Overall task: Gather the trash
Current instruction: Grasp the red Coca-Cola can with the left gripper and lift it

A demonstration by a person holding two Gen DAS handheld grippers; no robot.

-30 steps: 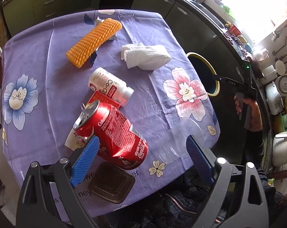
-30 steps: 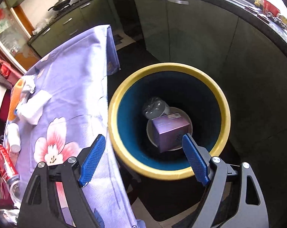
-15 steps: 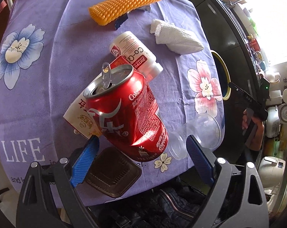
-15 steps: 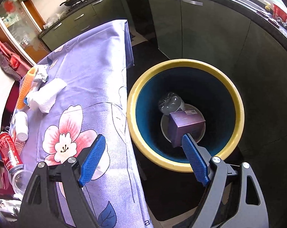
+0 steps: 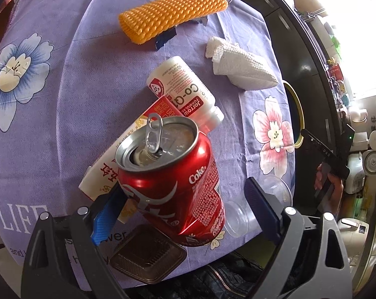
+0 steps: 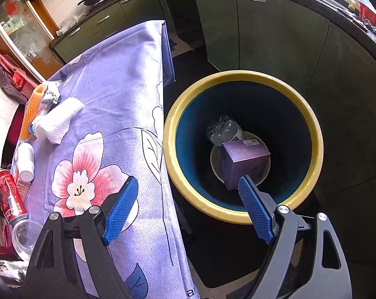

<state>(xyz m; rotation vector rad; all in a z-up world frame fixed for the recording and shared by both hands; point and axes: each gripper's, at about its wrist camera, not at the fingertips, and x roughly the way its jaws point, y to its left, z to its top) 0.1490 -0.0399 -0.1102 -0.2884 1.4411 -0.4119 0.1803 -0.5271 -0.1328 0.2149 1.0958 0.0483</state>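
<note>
One can on the cloth, two things in the bin

Left gripper gapes wide around one Coke can, apparently unclamped; right gripper gapes empty above the bin, holding one purple box.

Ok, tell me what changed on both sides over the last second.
The left tool moved in on the Coke can, which now sits between its open fingers, not yet gripped. The right tool, open and empty, drifted from over the yellow-rimmed bin toward the table edge. The trash on the tablecloth and the purple box stayed put.

Can on tablecloth, bottle behind it, cup right; bin beside table.
</note>
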